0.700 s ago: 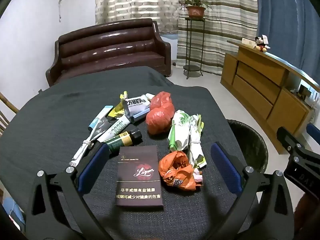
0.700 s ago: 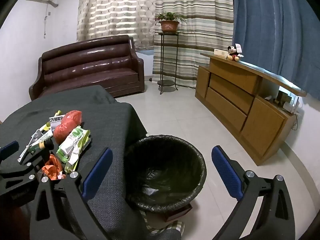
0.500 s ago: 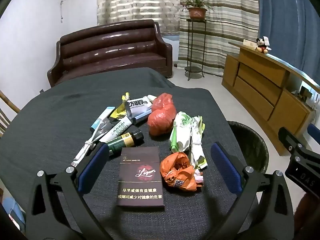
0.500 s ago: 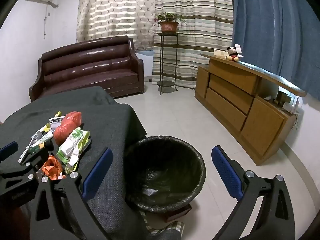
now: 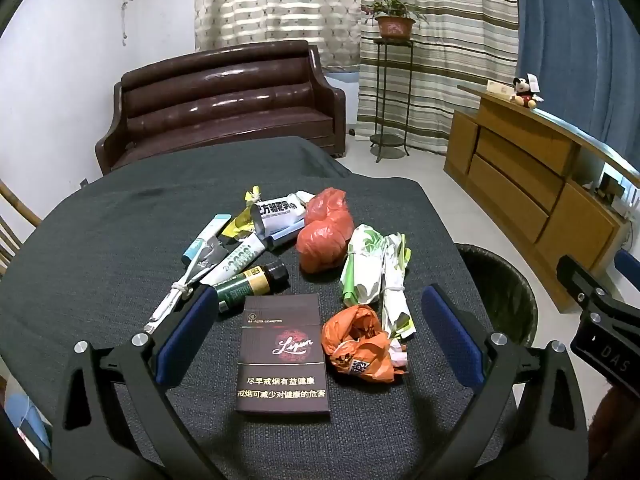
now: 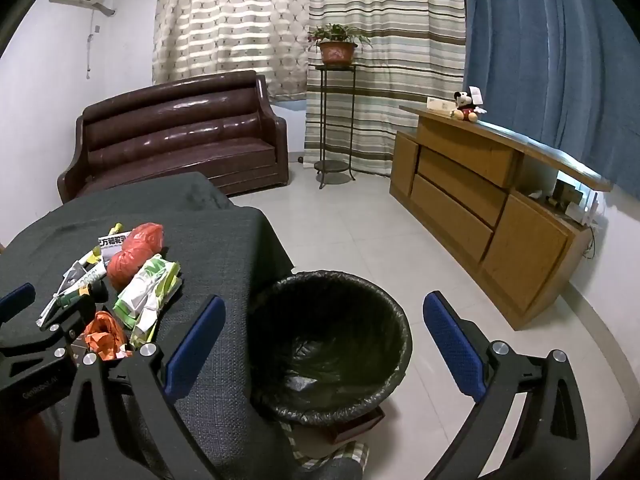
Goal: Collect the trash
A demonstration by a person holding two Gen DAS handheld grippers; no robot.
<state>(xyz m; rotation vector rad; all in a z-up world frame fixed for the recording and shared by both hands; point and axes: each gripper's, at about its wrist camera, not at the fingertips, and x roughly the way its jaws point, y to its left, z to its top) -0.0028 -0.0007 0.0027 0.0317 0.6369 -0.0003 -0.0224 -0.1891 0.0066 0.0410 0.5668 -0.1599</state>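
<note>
A pile of trash lies on the dark cloth-covered table: a dark cigarette box, a crumpled orange bag, a red bag, green-white wrappers, a small dark bottle and tubes. My left gripper is open and empty, its fingers either side of the box and orange bag, just above them. My right gripper is open and empty above the black-lined trash bin beside the table. The pile also shows in the right wrist view.
A brown leather sofa stands behind the table. A wooden sideboard runs along the right wall. A plant stand is by the curtains. Tiled floor lies between bin and sideboard.
The left gripper has drawn back slightly, so the pile sits a little farther away in view. The right gripper has hardly moved. Both stay open.
</note>
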